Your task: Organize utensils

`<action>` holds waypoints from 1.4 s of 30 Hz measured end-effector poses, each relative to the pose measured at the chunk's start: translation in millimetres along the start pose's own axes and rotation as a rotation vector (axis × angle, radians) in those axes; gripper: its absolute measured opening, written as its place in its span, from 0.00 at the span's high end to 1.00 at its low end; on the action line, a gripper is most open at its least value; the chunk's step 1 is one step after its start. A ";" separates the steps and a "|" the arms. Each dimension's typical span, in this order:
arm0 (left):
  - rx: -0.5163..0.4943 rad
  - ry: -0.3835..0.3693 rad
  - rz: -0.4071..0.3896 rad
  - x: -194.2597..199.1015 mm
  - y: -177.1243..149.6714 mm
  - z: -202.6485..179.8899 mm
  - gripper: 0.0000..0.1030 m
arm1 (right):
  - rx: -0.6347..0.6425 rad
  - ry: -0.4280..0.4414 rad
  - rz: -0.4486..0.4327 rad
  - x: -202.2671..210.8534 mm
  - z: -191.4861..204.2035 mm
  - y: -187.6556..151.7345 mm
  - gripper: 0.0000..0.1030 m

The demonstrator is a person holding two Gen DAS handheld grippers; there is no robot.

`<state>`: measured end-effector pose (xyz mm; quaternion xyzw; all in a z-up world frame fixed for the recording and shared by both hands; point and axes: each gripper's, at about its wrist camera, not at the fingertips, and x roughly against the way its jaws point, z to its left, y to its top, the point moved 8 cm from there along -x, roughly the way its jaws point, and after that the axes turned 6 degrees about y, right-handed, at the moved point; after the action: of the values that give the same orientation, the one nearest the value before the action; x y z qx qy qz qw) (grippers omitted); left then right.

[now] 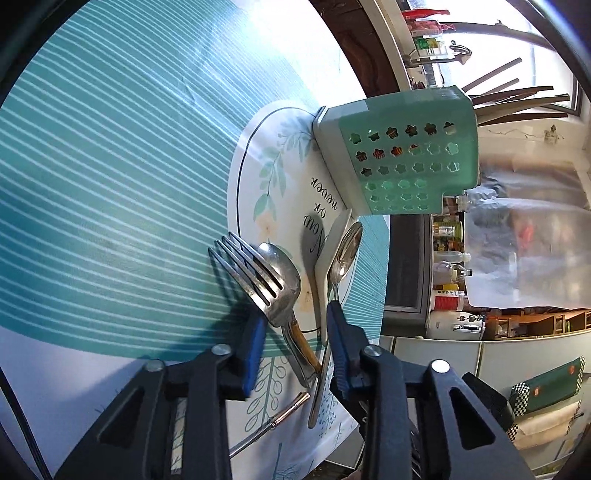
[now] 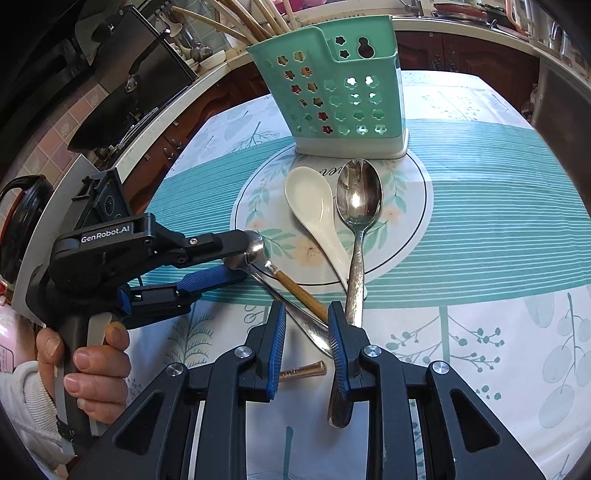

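A teal perforated utensil holder (image 2: 332, 92) stands on the table's round print; it also shows in the left wrist view (image 1: 402, 155). A white ceramic spoon (image 2: 314, 210) and a large steel spoon (image 2: 358, 199) lie in front of it. A steel fork (image 1: 251, 269) lies over a wooden-handled spoon (image 1: 284, 280). My left gripper (image 1: 295, 325) is open, its fingers on either side of the fork and spoon; it shows at the left of the right wrist view (image 2: 236, 254). My right gripper (image 2: 306, 332) is open above the crossed handles, beside the steel spoon's handle.
A teal striped tablecloth (image 2: 480, 229) covers the table. A copper-tipped utensil handle (image 2: 303, 371) lies near the front edge. Wooden chopsticks (image 2: 255, 18) stick out of the holder. Kitchen counters and a stove (image 2: 122, 74) lie behind.
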<state>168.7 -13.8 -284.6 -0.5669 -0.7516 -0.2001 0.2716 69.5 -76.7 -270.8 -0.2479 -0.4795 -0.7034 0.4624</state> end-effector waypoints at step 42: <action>0.039 0.044 -0.033 26.3 -3.4 23.9 0.98 | 0.293 0.015 0.175 -73.8 43.9 38.0 0.77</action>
<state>155.5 19.3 -286.3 -0.5442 -0.7585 -0.2022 0.2959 132.2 -10.8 -294.0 -0.2134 -0.5502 -0.5849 0.5565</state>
